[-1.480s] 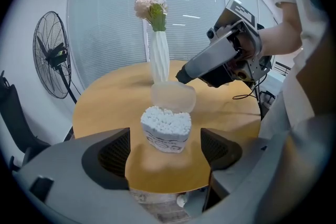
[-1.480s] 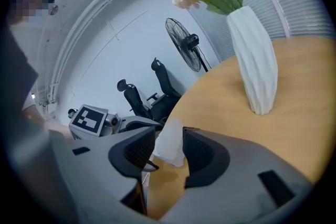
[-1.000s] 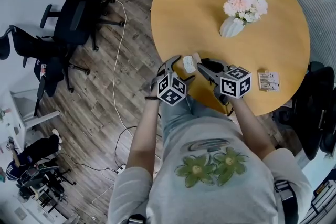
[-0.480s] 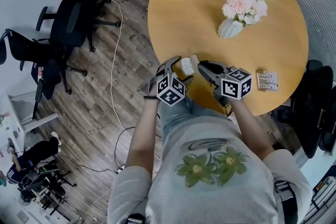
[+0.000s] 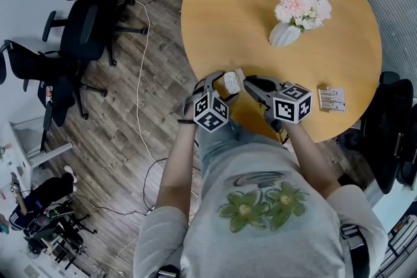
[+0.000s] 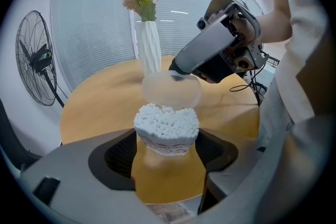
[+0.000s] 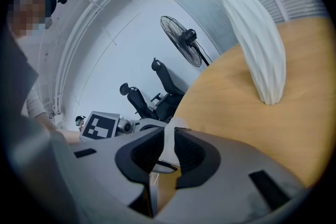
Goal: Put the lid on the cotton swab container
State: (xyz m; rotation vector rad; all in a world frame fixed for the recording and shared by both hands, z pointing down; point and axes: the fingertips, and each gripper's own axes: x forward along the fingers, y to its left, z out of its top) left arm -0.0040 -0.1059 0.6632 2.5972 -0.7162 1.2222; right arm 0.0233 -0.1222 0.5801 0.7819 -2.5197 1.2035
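Left gripper view shows the left hand-held gripper (image 6: 167, 150) whose jaws have just been closing around the cotton swab container (image 6: 167, 131). Their dark pads meet its sides, so the tub is clamped at the near edge of the table (image 6: 94, 107). The right hand-held gripper (image 6: 181, 75) has likewise just been closing, and it pinches the lid (image 6: 171, 91) by its rim, edge-on between the jaws in its own view. The lid hangs just above and behind the swab heads, not yet seated. With both parts secured, the capping move looks ready to begin. The container is a small clear plastic cylinder with a printed band, packed with white, bumpy cotton tips. The lid is a round, frosted, translucent cap. The table is smooth and yellow-orange; a ribbed white vase (image 6: 149, 50) stands beyond.
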